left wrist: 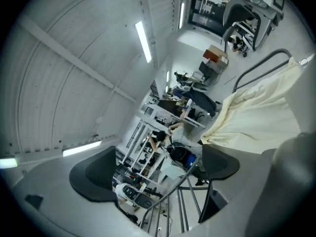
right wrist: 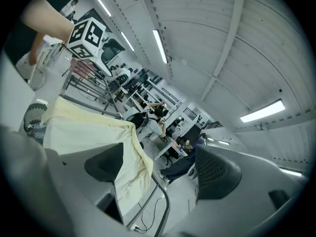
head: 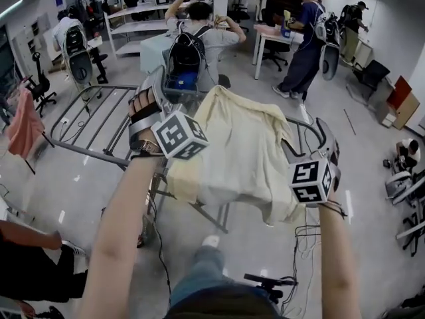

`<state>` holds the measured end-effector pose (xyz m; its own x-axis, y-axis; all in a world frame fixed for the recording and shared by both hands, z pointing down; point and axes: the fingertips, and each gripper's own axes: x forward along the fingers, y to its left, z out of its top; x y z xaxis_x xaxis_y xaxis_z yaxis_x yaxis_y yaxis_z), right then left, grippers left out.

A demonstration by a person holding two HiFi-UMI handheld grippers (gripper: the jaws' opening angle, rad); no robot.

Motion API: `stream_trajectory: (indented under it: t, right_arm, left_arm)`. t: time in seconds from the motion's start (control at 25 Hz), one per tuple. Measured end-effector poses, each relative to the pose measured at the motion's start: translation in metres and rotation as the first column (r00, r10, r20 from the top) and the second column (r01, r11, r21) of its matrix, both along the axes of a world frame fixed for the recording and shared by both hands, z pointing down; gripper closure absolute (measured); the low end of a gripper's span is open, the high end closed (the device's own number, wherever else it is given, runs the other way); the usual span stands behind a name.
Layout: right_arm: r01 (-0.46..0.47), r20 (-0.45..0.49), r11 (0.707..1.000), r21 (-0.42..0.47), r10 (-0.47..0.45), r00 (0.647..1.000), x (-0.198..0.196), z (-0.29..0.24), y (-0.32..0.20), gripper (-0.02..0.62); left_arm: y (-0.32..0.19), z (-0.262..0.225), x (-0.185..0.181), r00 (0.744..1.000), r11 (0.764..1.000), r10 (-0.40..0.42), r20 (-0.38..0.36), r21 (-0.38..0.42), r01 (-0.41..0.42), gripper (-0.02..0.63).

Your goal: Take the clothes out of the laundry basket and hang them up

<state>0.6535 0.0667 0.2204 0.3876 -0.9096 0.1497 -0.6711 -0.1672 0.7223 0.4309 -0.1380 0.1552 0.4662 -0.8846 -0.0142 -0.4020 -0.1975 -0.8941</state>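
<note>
A pale yellow shirt (head: 242, 151) lies draped over the grey metal drying rack (head: 99, 121) in front of me. My left gripper (head: 157, 88) is open at the shirt's left edge, above the rack's bars, with nothing between its jaws. In the left gripper view the left gripper (left wrist: 155, 172) stands wide open and the shirt (left wrist: 256, 117) hangs off to the right. My right gripper (head: 325, 137) is open just right of the shirt. Its own view shows the right gripper (right wrist: 160, 169) empty, with the shirt (right wrist: 89, 132) beside the left jaw. No laundry basket is in view.
A seated person with a backpack (head: 192, 48) is just beyond the rack. Another person (head: 302, 45) stands by a white table at the back right. A pink cloth (head: 23, 128) hangs at far left. Cables (head: 302, 238) lie on the floor near my feet.
</note>
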Motion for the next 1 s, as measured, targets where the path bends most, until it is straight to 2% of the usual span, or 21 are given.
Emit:
stream_trajectory:
  t: [0.2, 0.4, 0.52, 0.68, 0.88, 1.0]
  right_arm:
    - [0.056, 0.051, 0.994, 0.094, -0.061, 0.997, -0.024, -0.023, 0.019, 0.158]
    - [0.137, 0.131, 0.974, 0.181, -0.162, 0.978, -0.057, -0.033, 0.015, 0.158]
    - [0.166, 0.177, 0.959, 0.228, -0.208, 0.962, -0.074, -0.037, 0.008, 0.158]
    - [0.166, 0.249, 0.943, 0.289, -0.241, 0.938, -0.103, -0.038, -0.001, 0.158]
    - [0.203, 0.316, 0.924, 0.324, -0.308, 0.897, -0.173, -0.035, -0.030, 0.158]
    - [0.235, 0.340, 0.915, 0.327, -0.346, 0.874, -0.225, -0.027, -0.052, 0.158]
  left_arm:
    - [0.040, -0.020, -0.048, 0.991, 1.000, 0.006, -0.135, -0.017, -0.008, 0.089]
    - [0.066, -0.017, -0.109, 0.948, 0.993, 0.043, -0.315, -0.089, -0.075, 0.089]
    - [0.070, -0.011, -0.152, 0.927, 0.993, 0.001, -0.375, -0.111, -0.046, 0.089]
    - [0.066, -0.004, -0.217, 0.885, 0.987, -0.066, -0.461, -0.158, -0.008, 0.089]
    - [0.057, 0.001, -0.315, 0.834, 0.981, -0.136, -0.534, -0.187, 0.040, 0.089]
    - [0.052, 0.015, -0.373, 0.815, 0.974, -0.187, -0.548, -0.214, 0.079, 0.089]
